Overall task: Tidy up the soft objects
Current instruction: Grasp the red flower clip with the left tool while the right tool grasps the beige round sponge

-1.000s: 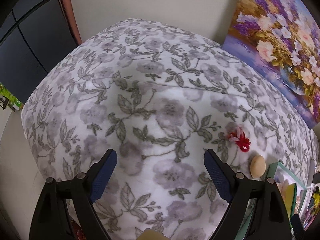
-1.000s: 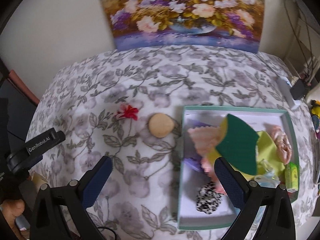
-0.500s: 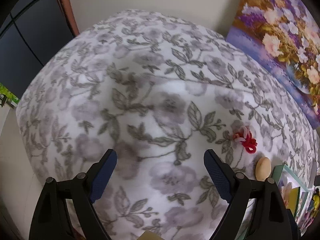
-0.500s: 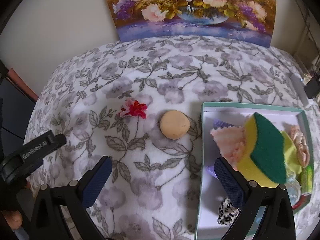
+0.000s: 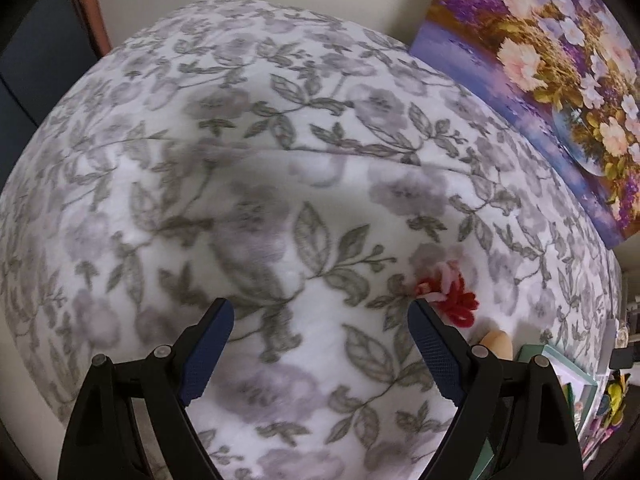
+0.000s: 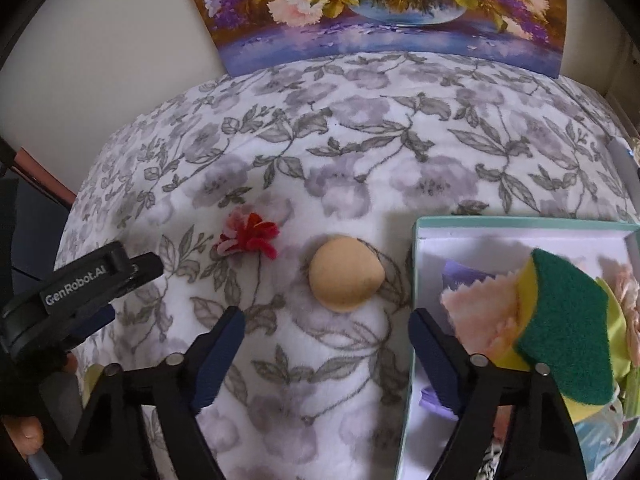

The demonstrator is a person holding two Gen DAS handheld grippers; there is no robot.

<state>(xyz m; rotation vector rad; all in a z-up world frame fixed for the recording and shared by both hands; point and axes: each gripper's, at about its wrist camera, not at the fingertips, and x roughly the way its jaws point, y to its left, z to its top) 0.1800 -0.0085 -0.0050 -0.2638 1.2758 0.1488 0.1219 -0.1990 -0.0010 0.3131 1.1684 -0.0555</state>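
While the tan puff [image 6: 346, 274] lies on the floral blanket [image 6: 360, 152] between the red yarn flower [image 6: 250, 236] and the teal box [image 6: 520, 225], right gripper [image 6: 326, 334] and left gripper [image 5: 320, 330] hover with fingers wide, holding nothing.

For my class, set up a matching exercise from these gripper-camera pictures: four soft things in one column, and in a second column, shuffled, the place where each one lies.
Things
1. red and pink yarn flower
2. tan round puff
3. green and yellow sponge
4. flower painting

Places
A. inside the teal-rimmed box
B. propped against the wall behind the blanket
C. on the floral blanket, just left of the box
D. on the blanket, farthest left, nearest the left gripper

Pairs: 1-D, 2-C, 3-A, 4-B
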